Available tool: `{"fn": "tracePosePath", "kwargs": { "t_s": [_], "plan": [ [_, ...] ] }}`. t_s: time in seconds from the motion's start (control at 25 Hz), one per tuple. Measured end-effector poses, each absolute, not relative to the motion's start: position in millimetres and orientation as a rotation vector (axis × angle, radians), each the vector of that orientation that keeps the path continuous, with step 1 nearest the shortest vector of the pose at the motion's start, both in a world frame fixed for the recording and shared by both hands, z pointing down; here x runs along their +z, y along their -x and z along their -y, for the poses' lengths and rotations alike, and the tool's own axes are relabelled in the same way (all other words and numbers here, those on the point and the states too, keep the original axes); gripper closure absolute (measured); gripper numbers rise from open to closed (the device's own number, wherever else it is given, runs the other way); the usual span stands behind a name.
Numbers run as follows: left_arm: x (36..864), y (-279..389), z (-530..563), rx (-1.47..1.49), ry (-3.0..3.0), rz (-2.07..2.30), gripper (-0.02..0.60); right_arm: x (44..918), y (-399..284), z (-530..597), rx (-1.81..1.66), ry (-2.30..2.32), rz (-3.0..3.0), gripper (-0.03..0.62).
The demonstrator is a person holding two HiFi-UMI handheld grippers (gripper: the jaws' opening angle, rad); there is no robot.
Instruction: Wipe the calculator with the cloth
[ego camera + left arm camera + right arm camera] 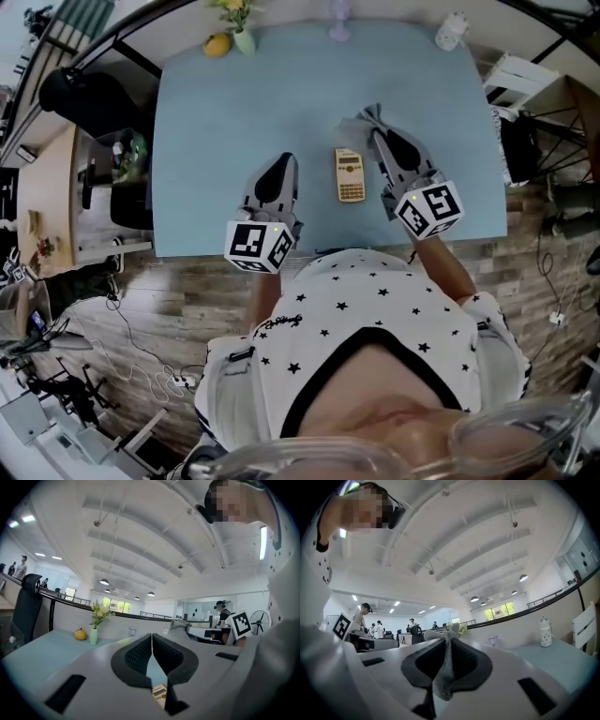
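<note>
A small tan calculator (350, 175) lies face up on the light blue table (234, 112), between my two grippers. My right gripper (381, 132) is just right of it and shut on a grey cloth (367, 120) whose folds stick out past the tips. In the right gripper view the cloth (446, 667) hangs pinched between the jaws. My left gripper (284, 165) rests left of the calculator, shut with nothing in it. A corner of the calculator (160, 693) shows below the closed jaws in the left gripper view.
At the table's far edge stand a yellow fruit (217, 44), a small vase with flowers (241, 28), a clear glass (339, 21) and a white dotted jar (451, 31). A desk and black chair (80, 94) are to the left, a white chair (525, 80) to the right.
</note>
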State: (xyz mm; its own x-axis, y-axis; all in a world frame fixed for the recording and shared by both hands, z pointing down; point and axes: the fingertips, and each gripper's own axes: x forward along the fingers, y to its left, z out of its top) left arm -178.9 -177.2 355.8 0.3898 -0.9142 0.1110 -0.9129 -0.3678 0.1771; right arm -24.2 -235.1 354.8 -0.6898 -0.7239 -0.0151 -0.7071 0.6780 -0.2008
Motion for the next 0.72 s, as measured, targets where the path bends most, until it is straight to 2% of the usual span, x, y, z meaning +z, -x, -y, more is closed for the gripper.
{"fn": "tracePosePath", "kwargs": {
  "t_s": [0.72],
  "plan": [
    [356.0,180.7,184.5,-0.032,-2.418,1.611,0.549,356.0,31.7,235.5,-0.288,1.165,-2.818,0.563]
  ]
}}
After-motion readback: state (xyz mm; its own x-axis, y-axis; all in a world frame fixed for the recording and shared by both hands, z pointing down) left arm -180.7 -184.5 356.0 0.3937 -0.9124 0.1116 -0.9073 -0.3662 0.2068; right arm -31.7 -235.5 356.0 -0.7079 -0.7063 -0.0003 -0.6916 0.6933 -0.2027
